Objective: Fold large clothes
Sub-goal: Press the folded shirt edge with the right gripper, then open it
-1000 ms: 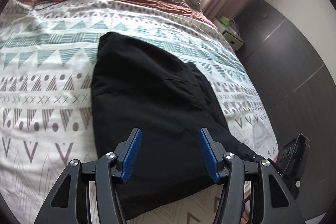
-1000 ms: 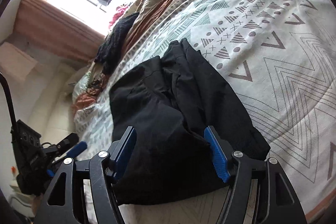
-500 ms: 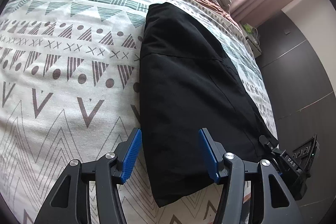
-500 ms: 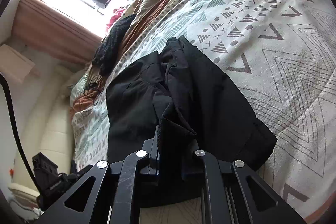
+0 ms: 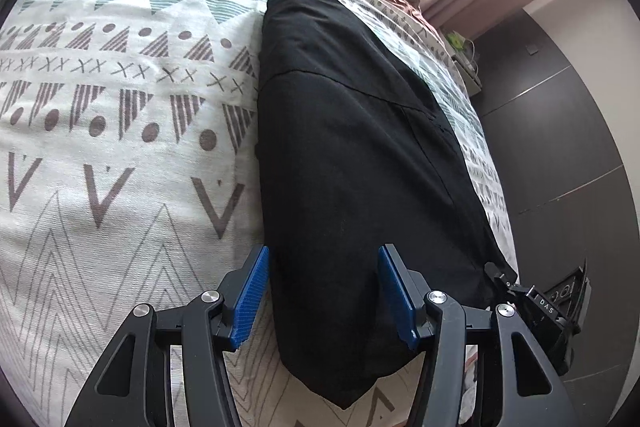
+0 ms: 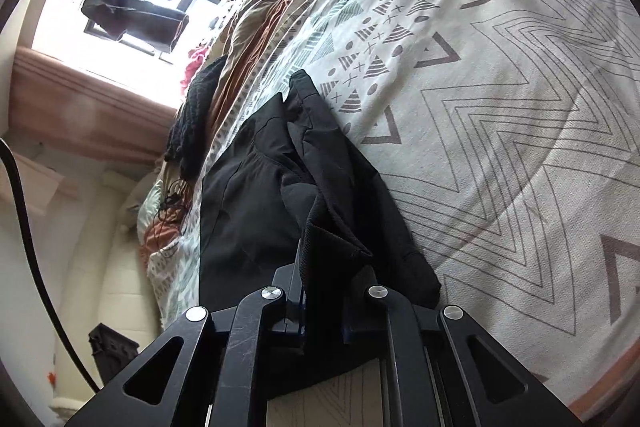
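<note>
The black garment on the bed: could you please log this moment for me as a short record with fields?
garment: black garment, lying lengthwise on the patterned bedspread
left tongs: left tongs open, pads either side of the garment's near end, not pressing it
right tongs: right tongs shut on a bunched near edge of the garment, having just closed
fold state: near edge gripped on one side only
background: dark knit item by the window

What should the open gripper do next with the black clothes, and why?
Probably close the left gripper on the black garment's near edge. Its jaws stand open around the cloth, while the right gripper already pinches its corner.
</note>
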Motion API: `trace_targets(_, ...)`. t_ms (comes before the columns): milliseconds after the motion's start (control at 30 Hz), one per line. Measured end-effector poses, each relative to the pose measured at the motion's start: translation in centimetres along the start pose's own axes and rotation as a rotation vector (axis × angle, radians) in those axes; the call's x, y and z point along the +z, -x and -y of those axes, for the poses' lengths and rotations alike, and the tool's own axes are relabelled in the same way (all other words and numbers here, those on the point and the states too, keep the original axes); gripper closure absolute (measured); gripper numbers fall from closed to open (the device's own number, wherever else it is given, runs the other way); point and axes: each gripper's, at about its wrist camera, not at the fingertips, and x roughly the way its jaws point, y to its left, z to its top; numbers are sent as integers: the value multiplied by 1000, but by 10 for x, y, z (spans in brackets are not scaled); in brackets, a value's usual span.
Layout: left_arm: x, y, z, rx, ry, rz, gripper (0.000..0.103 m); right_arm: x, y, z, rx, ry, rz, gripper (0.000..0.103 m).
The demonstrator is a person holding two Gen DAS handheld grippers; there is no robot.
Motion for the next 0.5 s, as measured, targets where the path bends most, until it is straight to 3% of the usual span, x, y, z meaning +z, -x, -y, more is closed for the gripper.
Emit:
trace_targets(167, -3, -9, 13, 23, -64, -1, 46, 3, -8, 24, -3, -81, -65, 91)
trace_targets(233, -2, -10, 13, 28, -60, -5, 46, 5, -8, 33, 5, -136, -75, 86)
trace_targets(300, -1, -9, 12, 29, -60, -8, 46, 10, 2, 37, -3, -158, -46, 77)
trace_targets(400, 3, -3, 9, 16, -54, -6, 46, 20, 26, 31, -99, -102, 52, 61)
trace_targets(500, 12, 8, 5, -3, -49, 37, 46, 36, 40, 20, -90, -40, 104, 59)
